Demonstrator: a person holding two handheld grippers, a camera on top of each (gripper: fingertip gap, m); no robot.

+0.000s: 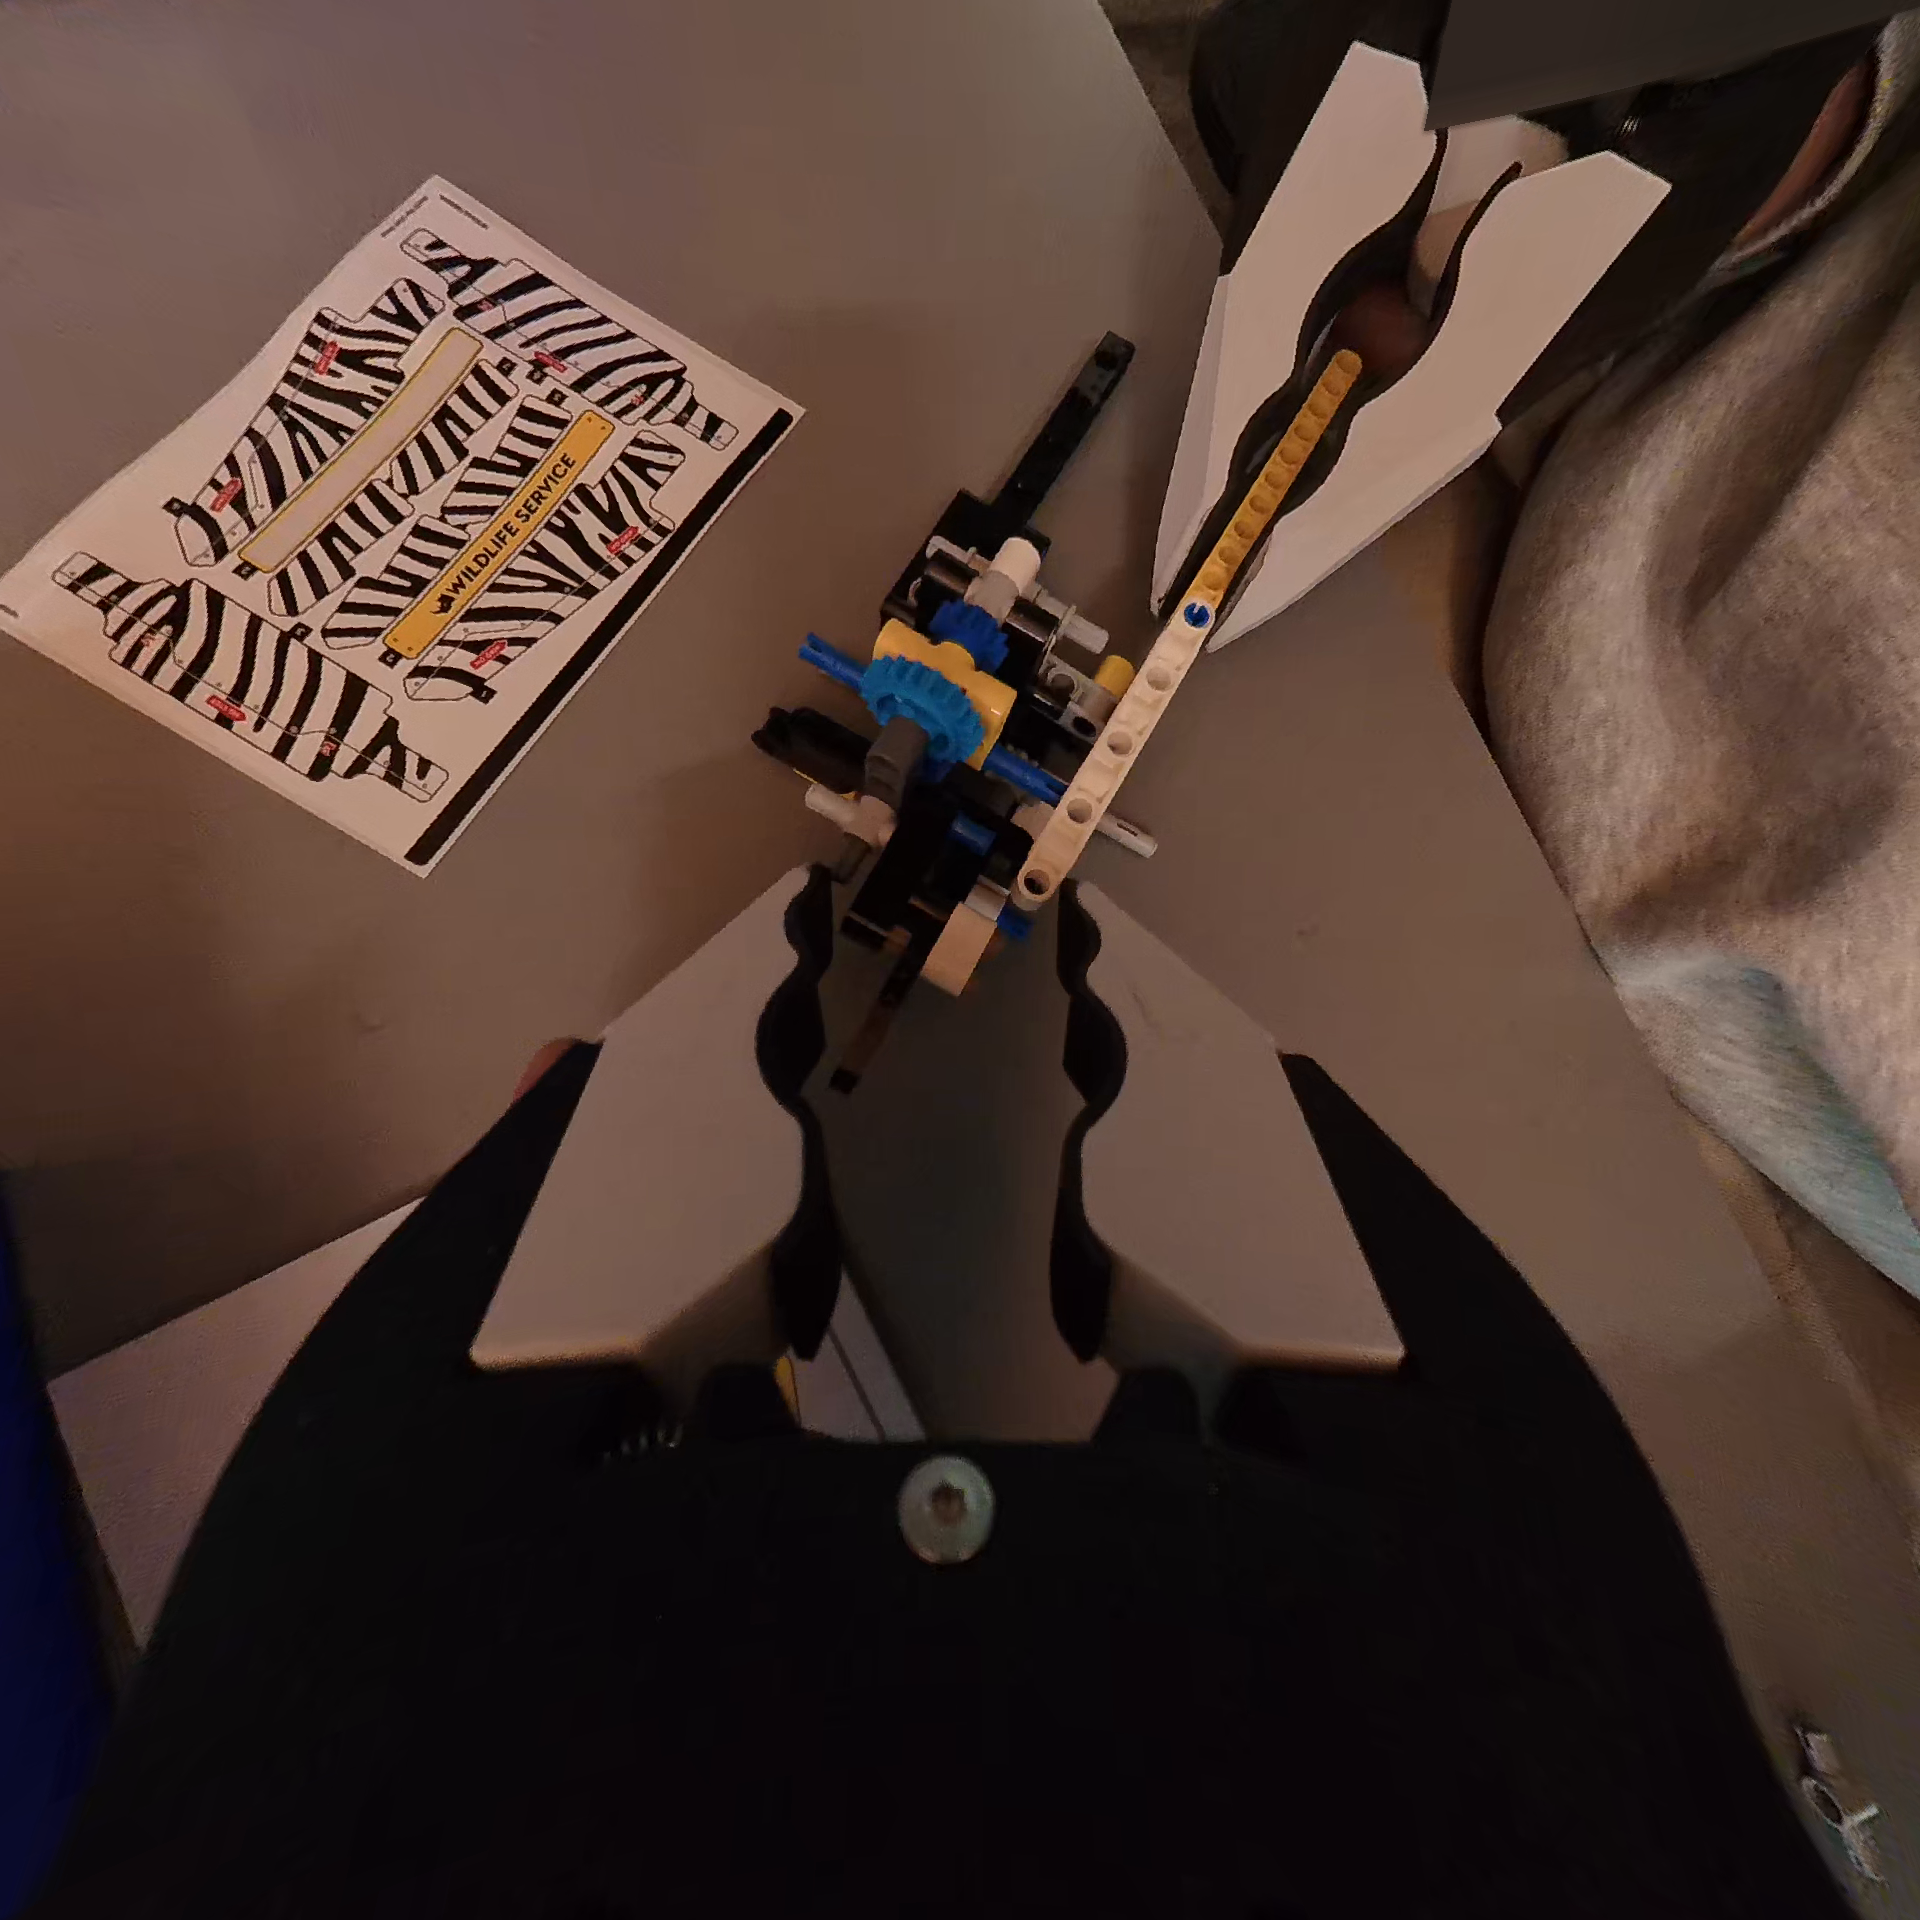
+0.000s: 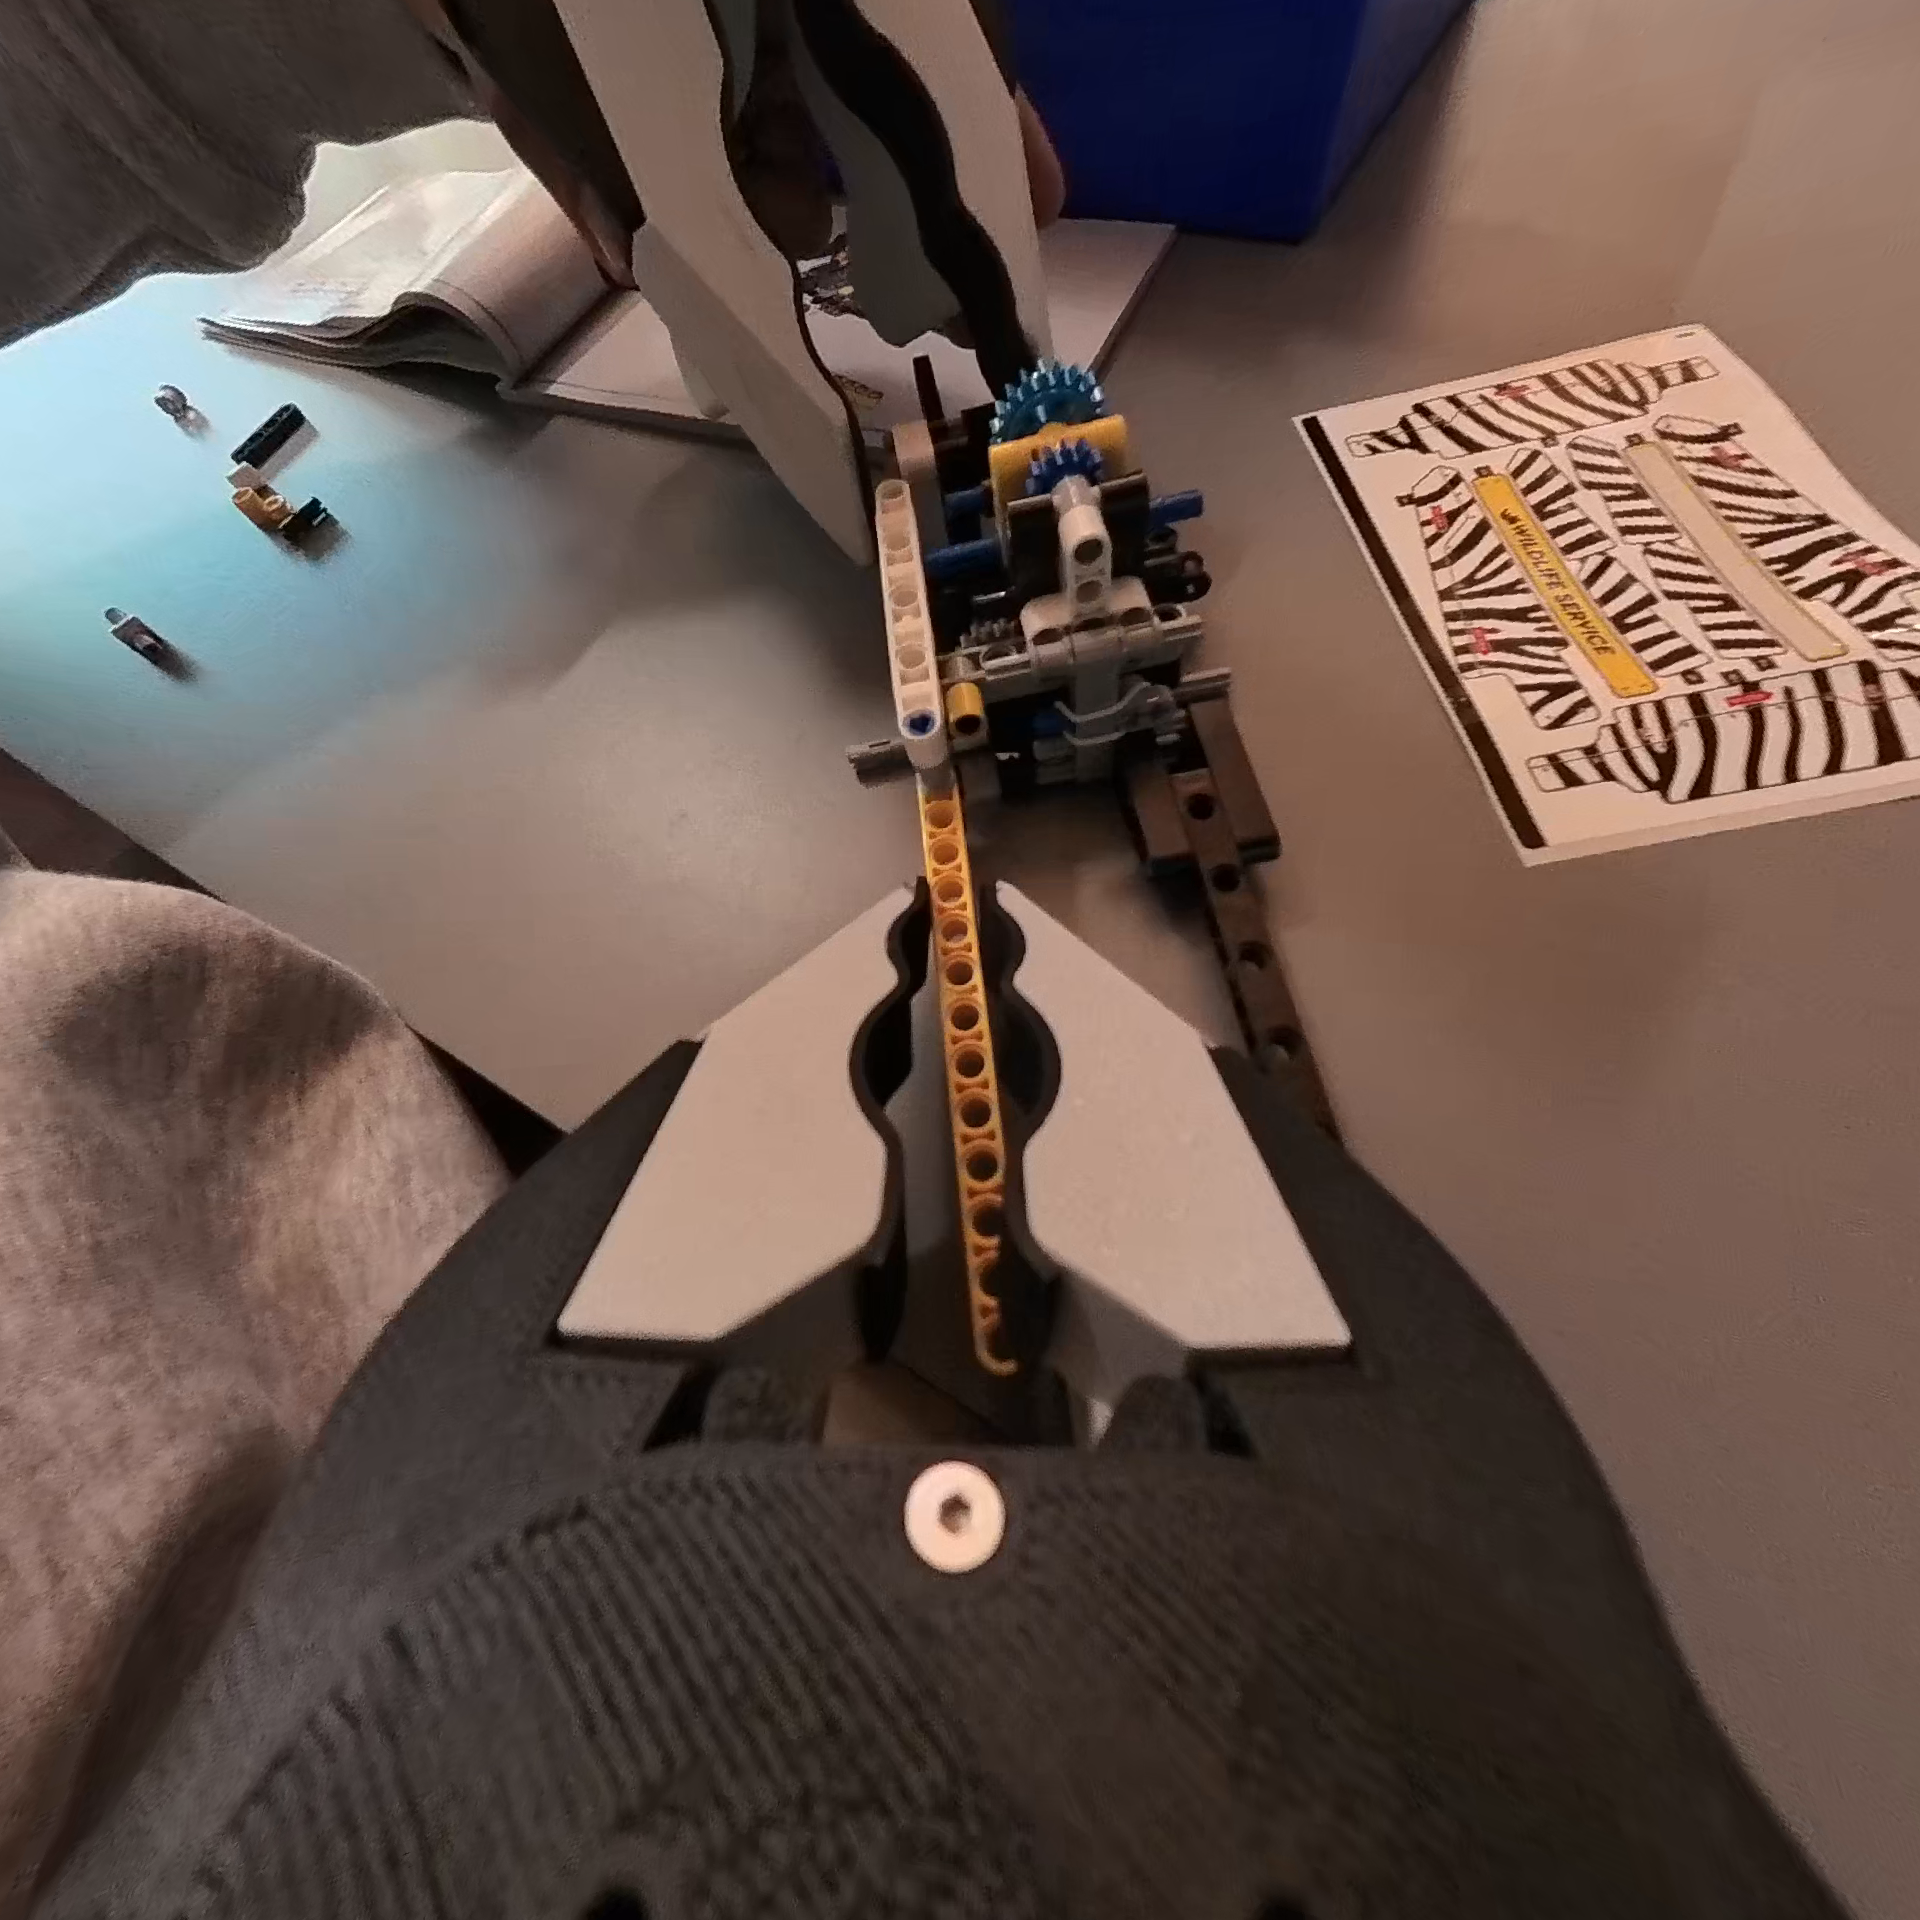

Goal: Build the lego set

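A Lego assembly (image 1: 935, 707) with blue gears, a yellow block and black and grey beams lies on the grey table; it also shows in the right wrist view (image 2: 1081, 582). My left gripper (image 1: 940, 904) is closed around the assembly's near end. My right gripper (image 2: 956, 894) is shut on a long yellow beam (image 2: 971, 1091). The beam's far end meets a white beam (image 2: 909, 613) on the assembly's side at a blue pin. In the left wrist view the right gripper (image 1: 1190, 623) comes in from the upper right with the yellow beam (image 1: 1278, 468).
A zebra-striped sticker sheet (image 1: 405, 520) lies flat beside the assembly, at right in the right wrist view (image 2: 1662, 582). An open instruction booklet (image 2: 416, 291), several small loose parts (image 2: 275, 478) and a blue box (image 2: 1195, 104) are farther off. A grey sleeve (image 2: 156, 1143) is close by. There is about 9 cm between the tips of the two grippers.
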